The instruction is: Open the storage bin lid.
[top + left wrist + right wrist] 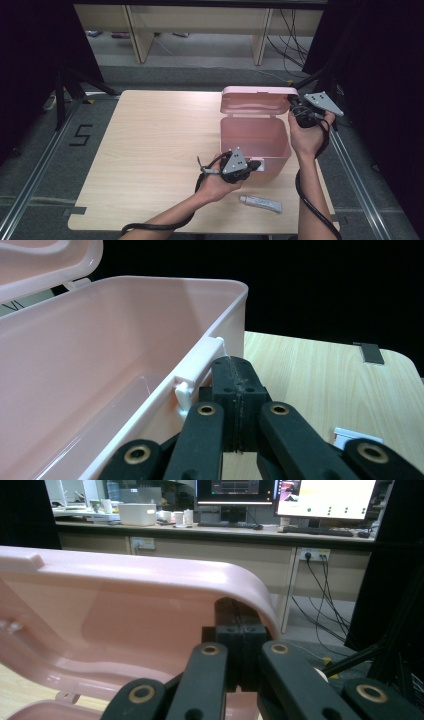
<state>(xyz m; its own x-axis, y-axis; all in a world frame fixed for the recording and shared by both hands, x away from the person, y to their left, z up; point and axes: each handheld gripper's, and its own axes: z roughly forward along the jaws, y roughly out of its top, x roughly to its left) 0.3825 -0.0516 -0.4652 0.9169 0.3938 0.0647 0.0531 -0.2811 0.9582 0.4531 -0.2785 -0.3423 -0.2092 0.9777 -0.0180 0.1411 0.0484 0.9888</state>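
Box (255, 137): one, pink, lid (257, 100) open, stood right of table (150, 150) centre | left gripper (234, 390): jaws closed, at box's front latch | right gripper (241, 630): jaws closed, against lid's corner | tube (260, 203): one, near front edge

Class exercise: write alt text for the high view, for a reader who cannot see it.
An open pink box stands on a light wooden table, its lid raised. The right gripper is at the lid's edge, the left gripper at the box's front. A small white tube lies nearer the person.
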